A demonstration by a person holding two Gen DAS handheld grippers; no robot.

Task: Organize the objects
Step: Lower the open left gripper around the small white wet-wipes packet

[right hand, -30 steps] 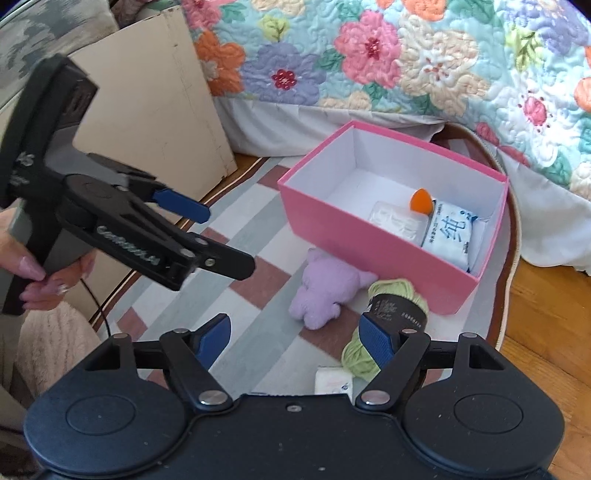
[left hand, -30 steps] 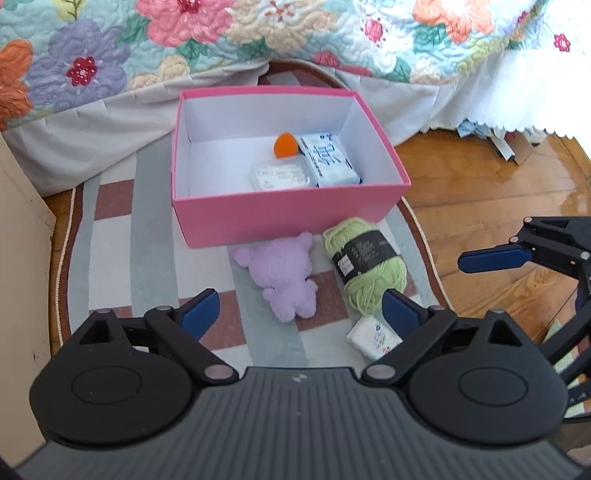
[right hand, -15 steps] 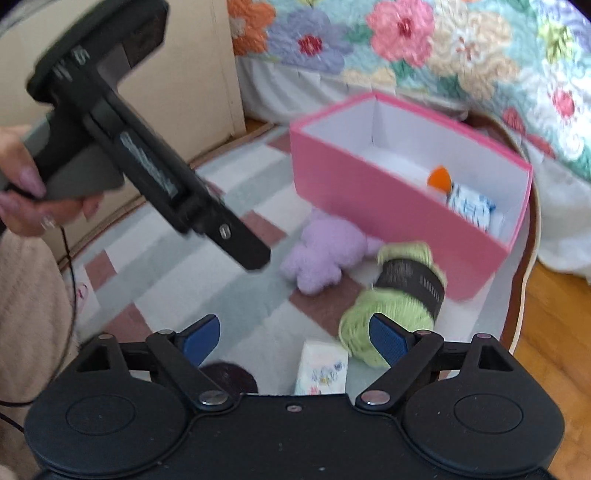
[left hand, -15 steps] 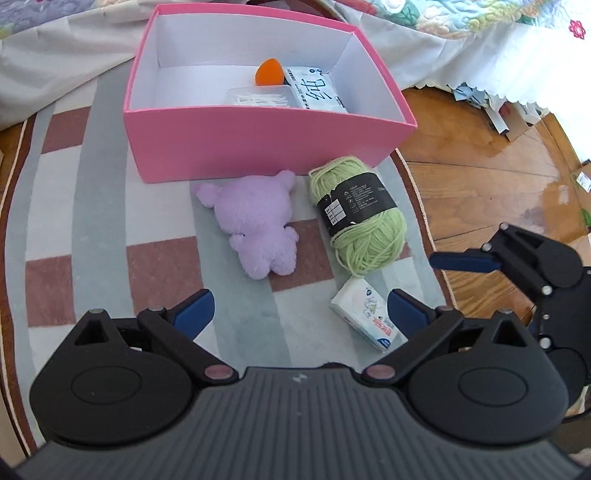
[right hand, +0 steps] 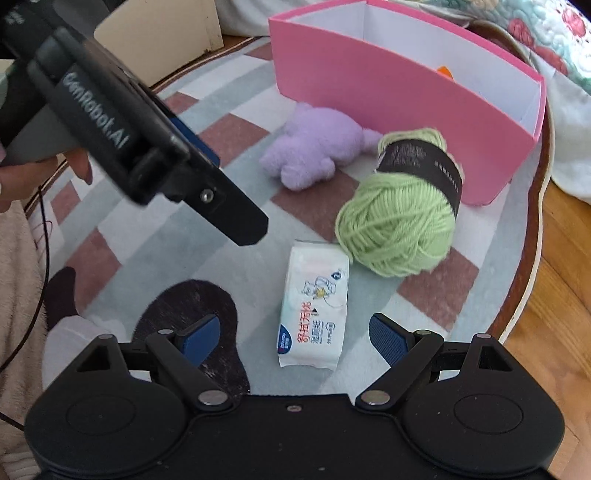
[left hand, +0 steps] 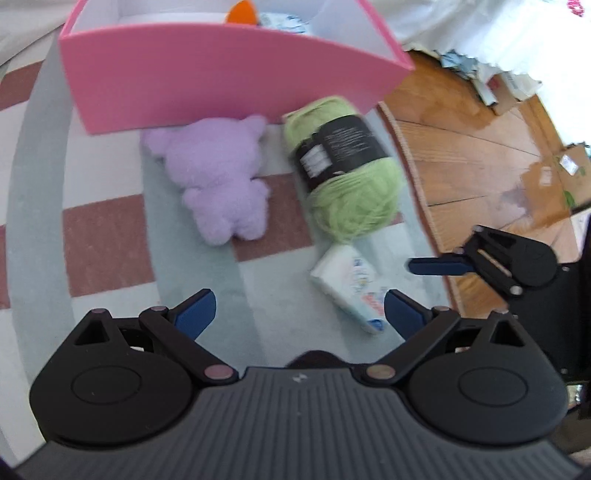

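A pink box [left hand: 221, 74] stands at the back of the rug, with an orange item [left hand: 242, 11] showing inside. In front of it lie a purple plush toy [left hand: 218, 177], a green yarn ball [left hand: 347, 170] with a black label, and a white tissue pack [left hand: 347, 284]. My left gripper [left hand: 299, 312] hangs open over the rug, the tissue pack near its right finger. My right gripper [right hand: 295, 332] is open above the tissue pack [right hand: 314, 306], which lies between its fingers in the view. The yarn [right hand: 399, 221] and plush [right hand: 314, 147] sit just beyond.
The checked rug [left hand: 110, 229] ends at a curved border; wooden floor [left hand: 480, 158] with cardboard scraps lies to the right. A hand [right hand: 37, 166] holds the left gripper's body [right hand: 110, 122]. A dark sock-like shape [right hand: 192, 317] rests near the right gripper's left finger.
Both grippers have come down toward the rug and tilted further downward. The box has slid to the top of both views and the tissue pack now sits close. The right jaws stand wider.
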